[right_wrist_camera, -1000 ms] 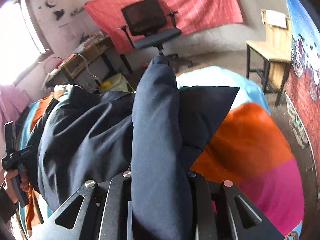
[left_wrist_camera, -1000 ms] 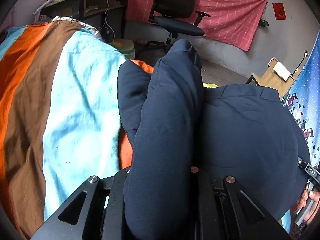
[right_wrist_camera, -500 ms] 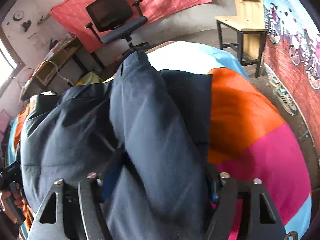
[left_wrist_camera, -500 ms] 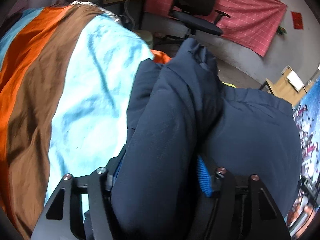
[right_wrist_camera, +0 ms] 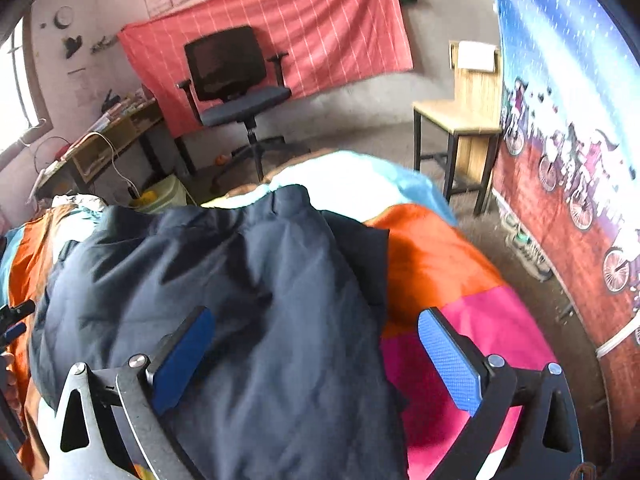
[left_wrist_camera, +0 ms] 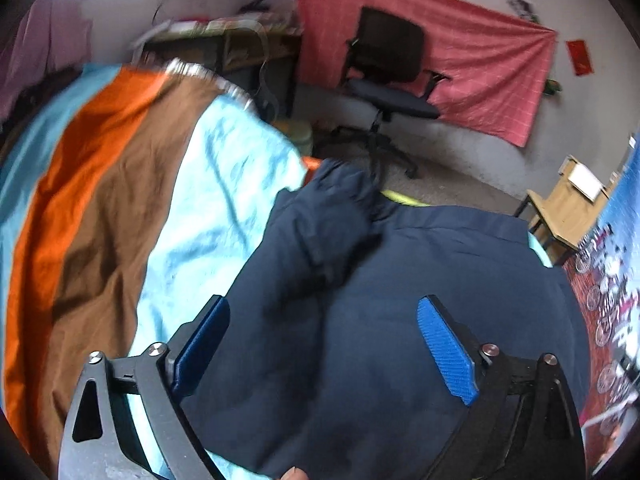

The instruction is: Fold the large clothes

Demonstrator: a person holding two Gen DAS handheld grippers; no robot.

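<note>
I open both sets of jaws, left gripper [left_wrist_camera: 322, 344] and right gripper [right_wrist_camera: 316, 356], nothing pinched; navy jacket [right_wrist_camera: 248, 300] lies released on bed [left_wrist_camera: 120, 220] near foot edge, sleeves folded inward for next fold.

One navy jacket [left_wrist_camera: 400, 320], one office chair [left_wrist_camera: 388, 76], one wooden chair [right_wrist_camera: 468, 120].

Right gripper [right_wrist_camera: 316, 356] over navy padded jacket [right_wrist_camera: 256, 300], jaws opening, blue pads [right_wrist_camera: 448, 360] clear of fabric. Jacket lay bunched on striped bedspread [right_wrist_camera: 436, 264]. Beyond: black office chair [right_wrist_camera: 236, 84], wooden chair [right_wrist_camera: 464, 120], red wall cloth [right_wrist_camera: 340, 24].
</note>
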